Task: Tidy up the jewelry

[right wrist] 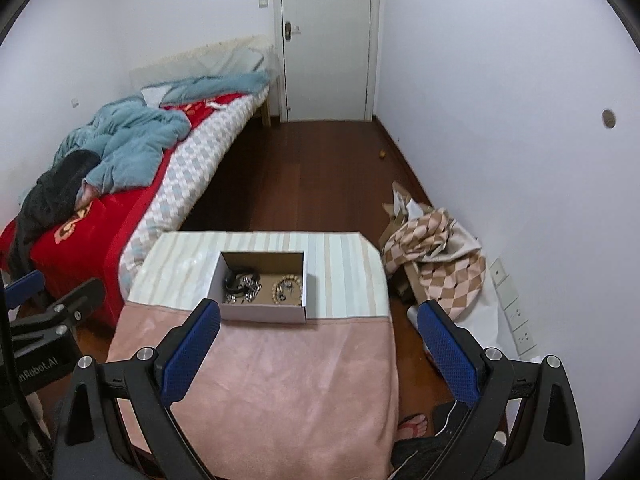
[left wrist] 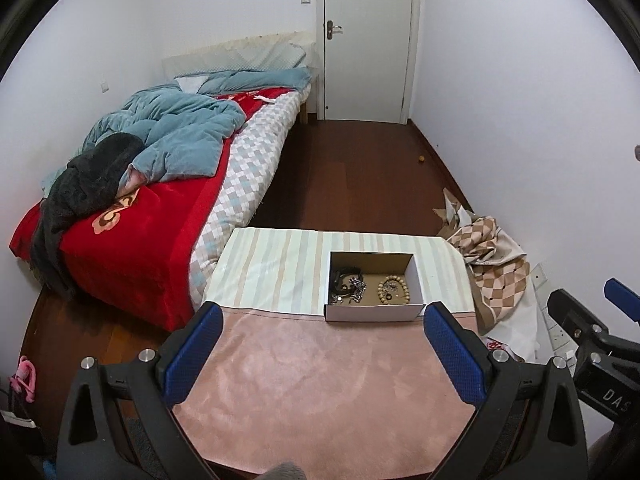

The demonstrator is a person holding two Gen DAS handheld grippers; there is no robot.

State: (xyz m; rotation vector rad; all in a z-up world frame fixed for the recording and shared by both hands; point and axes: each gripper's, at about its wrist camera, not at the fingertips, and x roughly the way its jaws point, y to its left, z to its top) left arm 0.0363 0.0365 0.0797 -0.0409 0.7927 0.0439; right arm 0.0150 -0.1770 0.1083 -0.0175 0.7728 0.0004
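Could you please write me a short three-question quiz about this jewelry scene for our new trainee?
1. True or false: the left gripper holds a piece of jewelry.
2. Which lies on the box's right side: A) bead bracelet, B) dark tangled pieces?
3. The box straddles the pink cloth and which other cloth?

Key: 1 false, both grippers, including the right gripper, are open and empty; 2 A; 3 striped cloth.

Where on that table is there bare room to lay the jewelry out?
The pink cloth in front of the cardboard box is bare. So is the striped cloth left of the box. Inside it is crowded: dark pieces left, bead bracelet right.
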